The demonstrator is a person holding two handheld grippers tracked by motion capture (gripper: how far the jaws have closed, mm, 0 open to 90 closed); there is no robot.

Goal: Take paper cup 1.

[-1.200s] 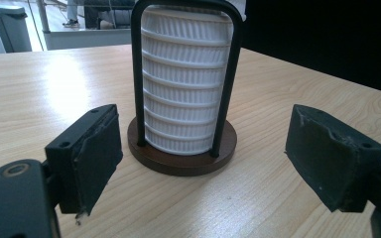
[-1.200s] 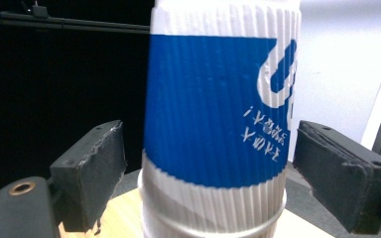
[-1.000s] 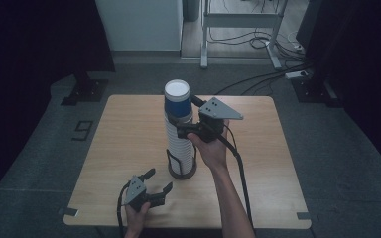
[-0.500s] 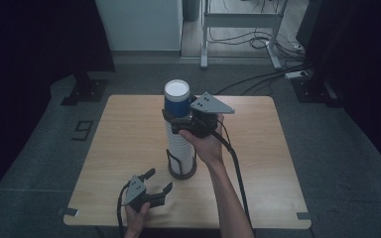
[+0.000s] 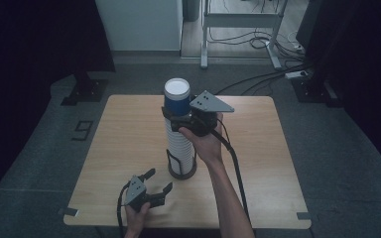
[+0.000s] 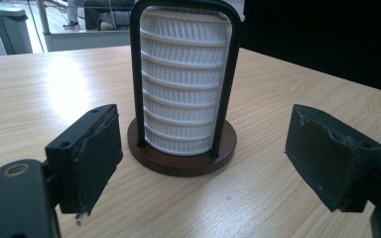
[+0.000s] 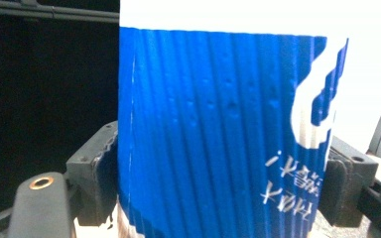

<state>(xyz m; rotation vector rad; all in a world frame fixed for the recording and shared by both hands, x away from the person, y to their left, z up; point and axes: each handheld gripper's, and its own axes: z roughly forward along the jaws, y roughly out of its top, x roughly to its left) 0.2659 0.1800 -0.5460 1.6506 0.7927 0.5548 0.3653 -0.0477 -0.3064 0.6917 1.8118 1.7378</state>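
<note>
table (image 5: 119,148): light wood, bare apart from the cup rack; tape tabs at the near corners.
cup rack (image 6: 181,148): round dark wooden base with two black wire hoops rising from it, standing mid-table, just ahead of my left gripper.
white cups (image 6: 183,89): ribbed stack nested inside the hoops, upright, rising well above them in the high view.
blue cup (image 5: 177,96): top of the stack, white rim up, blue ribbed wall with a white logo and print facing my right gripper's camera.
in the way: the wire hoops flank the lower stack only; nothing blocks the blue cup's sides.
right gripper (image 5: 181,121): jaws have just been closing, now pressed on both sides of the blue cup near its lower edge; clamped on it.
right arm: reaches forward from the near edge, forearm raised, gripper held level at stack-top height, cable trailing back along the arm.
left gripper (image 5: 151,186): low near the table's front edge, pointing at the rack base, jaws spread wide, nothing between them.
</note>
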